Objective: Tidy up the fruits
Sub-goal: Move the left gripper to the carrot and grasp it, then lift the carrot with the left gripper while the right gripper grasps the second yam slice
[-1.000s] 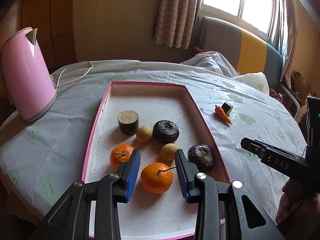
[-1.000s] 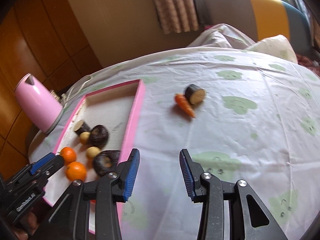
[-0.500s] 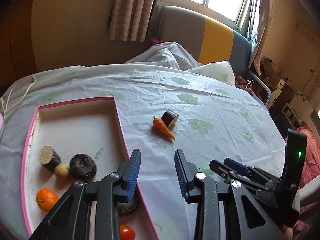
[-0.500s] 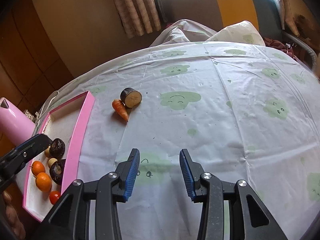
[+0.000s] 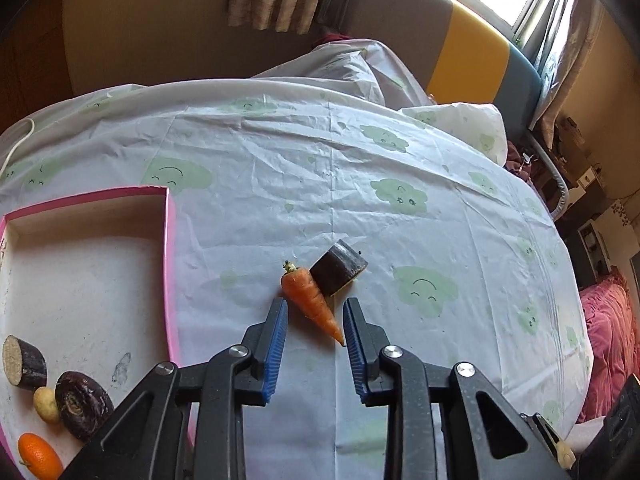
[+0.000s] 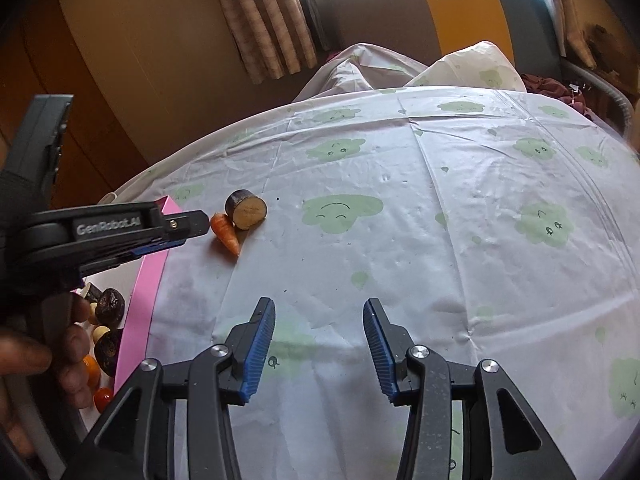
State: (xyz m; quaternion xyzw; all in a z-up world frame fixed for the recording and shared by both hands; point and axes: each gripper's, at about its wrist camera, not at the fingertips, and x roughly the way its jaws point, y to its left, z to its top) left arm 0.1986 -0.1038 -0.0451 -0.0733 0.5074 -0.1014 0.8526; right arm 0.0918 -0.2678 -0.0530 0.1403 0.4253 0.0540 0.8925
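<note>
A small orange carrot (image 5: 310,301) lies on the tablecloth, touching a dark cut root piece (image 5: 338,267). My left gripper (image 5: 315,322) is open, its jaws on either side of the carrot's tip, not closed on it. Both also show in the right wrist view, the carrot (image 6: 225,233) and the cut piece (image 6: 246,209), with the left gripper (image 6: 188,226) just left of them. My right gripper (image 6: 319,336) is open and empty above bare cloth. The pink-rimmed tray (image 5: 170,280) holds a cut root piece (image 5: 23,362), a dark round root (image 5: 82,404), a yellow ball (image 5: 46,404) and an orange (image 5: 39,455).
The round table has a white cloth with green cloud prints (image 6: 440,240). A sofa with grey, yellow and teal panels (image 5: 460,52) stands behind it under a window with curtains. A white cable (image 5: 18,140) lies at the far left.
My left gripper has swung right from above the tray and moved in on the carrot. My right gripper has turned right over the bare cloth.
</note>
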